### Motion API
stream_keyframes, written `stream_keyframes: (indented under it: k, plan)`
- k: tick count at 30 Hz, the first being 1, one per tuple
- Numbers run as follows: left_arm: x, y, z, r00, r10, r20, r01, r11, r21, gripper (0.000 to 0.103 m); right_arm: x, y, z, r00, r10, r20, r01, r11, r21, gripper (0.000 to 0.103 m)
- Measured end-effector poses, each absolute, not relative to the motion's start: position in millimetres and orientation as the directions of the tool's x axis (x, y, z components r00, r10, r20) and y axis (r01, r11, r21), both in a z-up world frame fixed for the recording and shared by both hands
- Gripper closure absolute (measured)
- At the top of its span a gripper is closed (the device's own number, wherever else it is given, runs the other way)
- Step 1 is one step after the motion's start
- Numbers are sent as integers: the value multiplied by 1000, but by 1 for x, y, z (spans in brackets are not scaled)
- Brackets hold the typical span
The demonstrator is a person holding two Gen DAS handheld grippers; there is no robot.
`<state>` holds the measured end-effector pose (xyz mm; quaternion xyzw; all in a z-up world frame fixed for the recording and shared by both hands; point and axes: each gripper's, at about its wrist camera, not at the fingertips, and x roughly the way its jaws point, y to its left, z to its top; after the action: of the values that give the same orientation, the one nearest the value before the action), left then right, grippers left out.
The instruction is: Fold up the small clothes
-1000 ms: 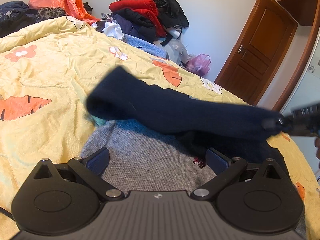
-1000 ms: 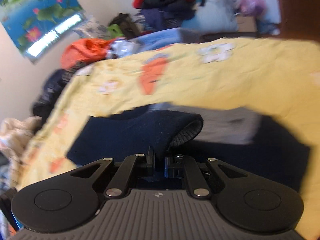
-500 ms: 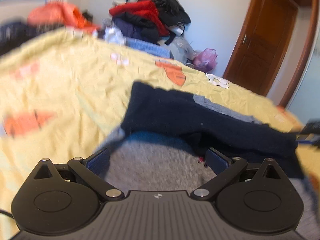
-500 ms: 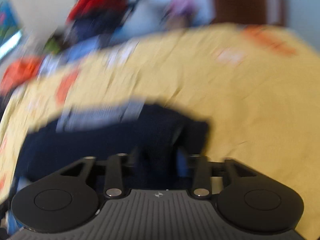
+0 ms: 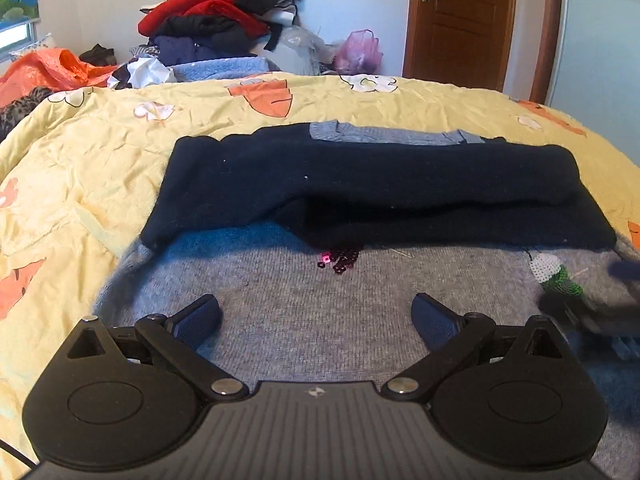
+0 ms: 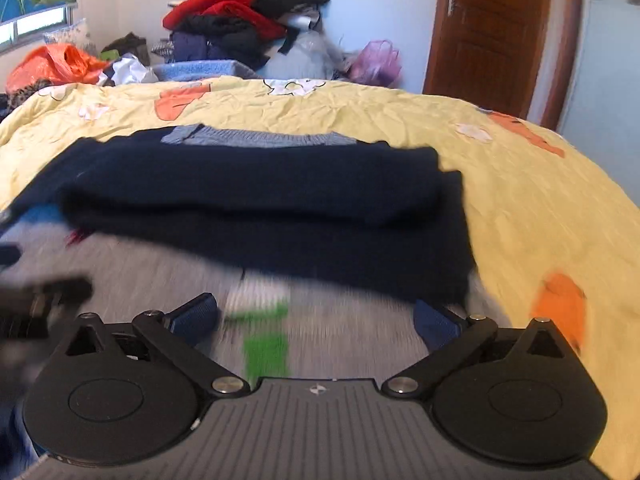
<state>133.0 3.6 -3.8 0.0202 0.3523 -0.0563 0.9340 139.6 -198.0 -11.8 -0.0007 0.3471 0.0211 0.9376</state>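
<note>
1. Sweater (image 5: 304,320): grey knit body with navy sleeves, lies flat on the yellow bedspread (image 5: 100,152), directly ahead of and below both grippers. Grey collar (image 5: 380,136) sits at the far edge; the hem end is near, under the tools.

2. Navy sleeves (image 5: 360,188): both folded across the chest as one dark band. Long axis of the band runs left–right, crosswise to the line along which both grippers point. The garment's own long axis runs near–far, collar pointing away.

3. Left gripper (image 5: 316,320): jaws spread wide, nothing between the pads; it hovers over the grey body on the near left side, sequin patch (image 5: 340,260) just beyond it.

4. Right gripper (image 6: 316,320): jaws have just been opening and now stand fully spread; no cloth between them, the sleeve lies released on the chest. It hovers over the near right side, above the green motif (image 6: 264,344); the picture is motion-blurred here.

5. Governing relation, as a judgement: the near hem lies closest to both grippers, left hand nearer the left corner, right hand nearer the right corner. The next fold likely carries the hem away toward the collar, along the near–far axis.

6. Risk: the loosely stacked sleeves may slide off.
</note>
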Motion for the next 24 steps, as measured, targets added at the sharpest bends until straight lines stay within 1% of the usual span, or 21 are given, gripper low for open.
stream_keyframes:
  k: [6, 10, 13, 15, 17, 18, 20, 21, 24]
  plan:
    - [132, 1, -4, 746, -87, -660, 121, 993, 5, 0, 90, -212, -13, 765, 46, -643, -45, 999, 17, 0]
    - [134, 1, -1, 745, -79, -662, 116, 993, 12, 0, 93, -209, -14, 766, 38, -642, -44, 999, 6, 0]
    - [126, 0, 3, 741, -46, -670, 91, 995, 32, 0, 92, -209, -14, 766, 37, -642, -42, 999, 8, 0]
    - [106, 1, 6, 735, -46, -676, 86, 996, 26, 0, 91, -210, -14, 767, 39, -641, -41, 999, 11, 0]
    - [80, 3, 6, 726, -83, -683, 131, 991, 18, 0, 91, -210, -14, 767, 39, -640, -42, 999, 11, 0]
    - [65, 2, 4, 722, -85, -687, 149, 988, 35, 0, 92, -210, -14, 767, 39, -641, -42, 999, 11, 0]
    - [31, 5, 2, 753, -82, -653, 161, 985, 62, 0, 92, -210, -14, 767, 39, -640, -42, 999, 11, 0]
    - [19, 9, 2, 753, -82, -653, 162, 985, 64, 0, 92, -210, -14, 767, 40, -640, -42, 999, 11, 0]
    - [-2, 26, 1, 731, -101, -675, 139, 990, 2, 0, 91, -210, -14, 767, 39, -640, -42, 999, 11, 0]
